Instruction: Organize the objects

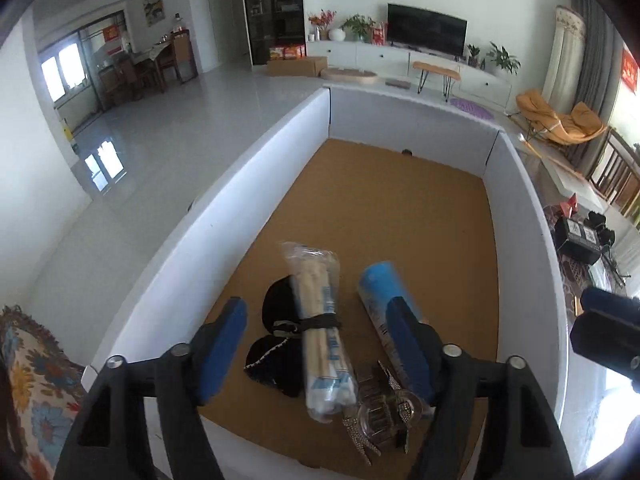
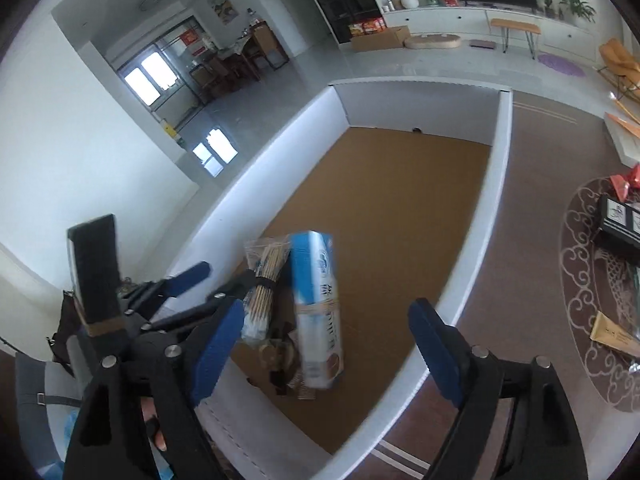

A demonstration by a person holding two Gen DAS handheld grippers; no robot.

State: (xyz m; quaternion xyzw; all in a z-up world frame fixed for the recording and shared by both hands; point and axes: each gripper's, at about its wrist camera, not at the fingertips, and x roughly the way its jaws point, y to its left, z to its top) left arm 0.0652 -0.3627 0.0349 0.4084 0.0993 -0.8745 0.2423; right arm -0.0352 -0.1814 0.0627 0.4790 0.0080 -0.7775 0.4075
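Left wrist view: bundle of wooden skewers point(image 1: 322, 332) in a clear sleeve, banded with a black tie, lies on the cardboard floor of the white-walled box point(image 1: 520, 216), at its near end. Just right of the skewers, a blue-and-white carton point(image 1: 380, 300). Just left of the skewers, touching them, a black fabric item point(image 1: 276, 336). At the skewers' near tip, a rhinestone hair claw clip point(image 1: 380, 412).

Progress, as judged: four items already grouped in the box's near end; far end of the box bare. Beyond the box's right wall, further items on a patterned rug point(image 2: 580, 280), including a black box point(image 2: 624, 220) and a tan packet point(image 2: 612, 336), probably still to be brought in.

Left gripper point(image 1: 320, 344): fingers spread wide, straddling the skewers above them; right pad overlaps the carton in view, contact cannot be told. Holds nothing.

Right gripper point(image 2: 328, 352): fingers spread wide, empty, above the box's near right wall.
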